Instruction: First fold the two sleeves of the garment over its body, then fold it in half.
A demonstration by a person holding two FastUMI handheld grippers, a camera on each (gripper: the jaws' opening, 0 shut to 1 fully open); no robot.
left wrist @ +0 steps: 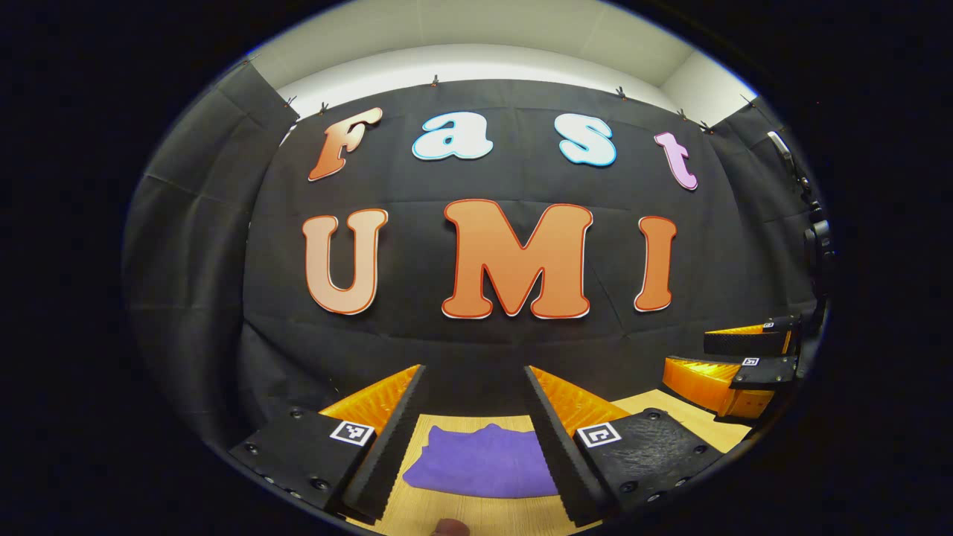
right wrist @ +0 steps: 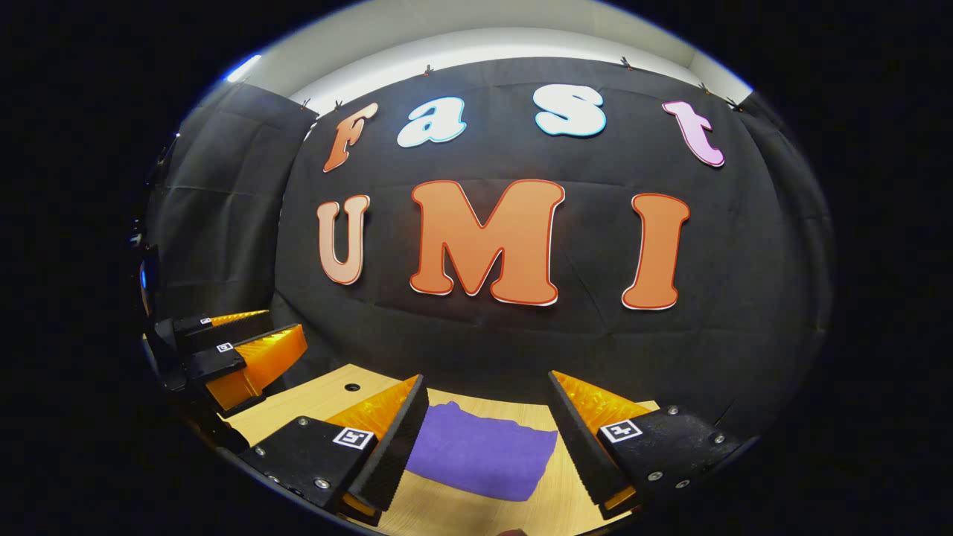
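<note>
The left hand-held gripper (left wrist: 471, 406) is held released, its jaws spread wide and raised above the counter (left wrist: 476, 514), with nothing between them. Framed between its fingers in the left gripper view, the purple garment (left wrist: 484, 465) is seen lying flat on the pale wood of the counter, near the front edge and well short of the black cloth wall (left wrist: 476, 350). In that view the garment looks like a compact, roughly rectangular pad with a slightly ragged far edge; no loose sleeve can be made out, so it is judged that the folding is already largely done, though this cannot be settled from these views. To the right in the same view the right hand-held gripper (left wrist: 733, 357) is seen apart from the garment, and in its own view (right wrist: 488, 406) it is likewise released, jaws wide and empty, with the garment (right wrist: 480, 450) lying below and between its fingers. The cloth is judged to be light, soft and limp, with a matte, slightly fleecy surface that should not slip much in the pads but may drag on the wood. It would be expected to sag and unfold if lifted by one point only. Hold is therefore best taken at two corners of one edge, one by each gripper, pinching through all layers together, so that the stack is kept aligned while it is carried over.
</note>
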